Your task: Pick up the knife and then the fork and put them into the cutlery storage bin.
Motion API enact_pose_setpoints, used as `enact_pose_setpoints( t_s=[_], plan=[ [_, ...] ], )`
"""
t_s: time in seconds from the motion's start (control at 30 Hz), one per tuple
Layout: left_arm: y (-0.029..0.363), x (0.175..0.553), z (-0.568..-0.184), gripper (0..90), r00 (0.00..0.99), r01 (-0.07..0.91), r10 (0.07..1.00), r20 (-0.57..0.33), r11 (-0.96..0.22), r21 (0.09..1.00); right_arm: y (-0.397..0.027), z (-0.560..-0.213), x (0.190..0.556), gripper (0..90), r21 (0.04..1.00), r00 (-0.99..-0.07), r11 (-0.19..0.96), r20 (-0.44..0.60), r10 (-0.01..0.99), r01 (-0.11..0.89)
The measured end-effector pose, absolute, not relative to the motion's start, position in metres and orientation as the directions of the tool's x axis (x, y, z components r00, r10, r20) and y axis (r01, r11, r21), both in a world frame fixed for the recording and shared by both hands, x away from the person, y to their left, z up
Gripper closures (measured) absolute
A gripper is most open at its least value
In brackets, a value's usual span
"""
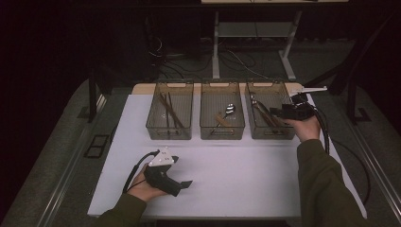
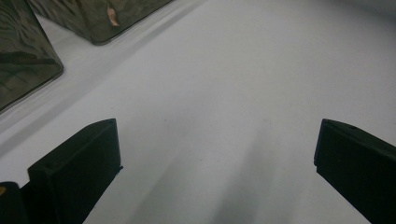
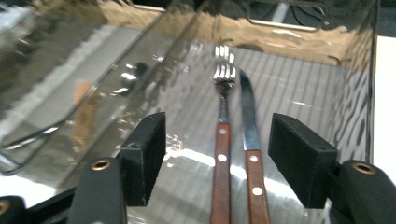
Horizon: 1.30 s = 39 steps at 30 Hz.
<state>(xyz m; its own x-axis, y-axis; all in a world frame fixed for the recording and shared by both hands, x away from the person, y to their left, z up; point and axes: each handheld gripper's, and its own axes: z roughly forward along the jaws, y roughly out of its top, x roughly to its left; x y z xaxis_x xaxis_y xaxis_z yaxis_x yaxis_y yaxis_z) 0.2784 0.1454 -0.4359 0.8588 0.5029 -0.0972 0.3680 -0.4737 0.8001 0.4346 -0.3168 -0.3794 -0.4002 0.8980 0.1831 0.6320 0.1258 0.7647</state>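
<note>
Right bin (image 1: 279, 135): the landmark; the clear tub farthest to the person's right of three, at the far edge of the white mat (image 1: 236, 189).
Fork (image 3: 223, 140) and knife (image 3: 250, 140): lying side by side on the right bin's floor, wooden handles toward the camera, apparently touching or nearly so.
Right gripper (image 3: 217, 156): inside the right bin, jaws apart and straddling both handles, pads pressing on neither.
Left gripper (image 1: 182, 184): well short of the right bin, low over bare mat, jaws wide and holding nothing.
Risk, double grab: closing here would likely pinch both handles together (they lie too close to separate cleanly).
Risk, snagging: the jaws sit close to the bin's wall, so a hasty lift could knock or drag the bin.
Risk, slipping: smooth handles may pivot if gripped off-centre.
</note>
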Motion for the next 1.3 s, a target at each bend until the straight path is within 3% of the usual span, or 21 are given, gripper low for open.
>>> enact_pose_setpoints(
  t_s=[0.5,1.3],
  plan=[
    [0.148,0.279,-0.435,0.0,0.856,0.368,0.509,-0.090,-0.476,0.799,-0.311,-0.366,0.381,18.1,0.841,-0.526,0.174,0.147,0.838,0.512],
    [0.151,0.277,-0.433,0.0,0.858,0.364,0.504,-0.094,-0.471,0.804,-0.282,-0.397,0.301,13.4,0.866,-0.678,0.226,0.162,0.717,0.446]
  ],
)
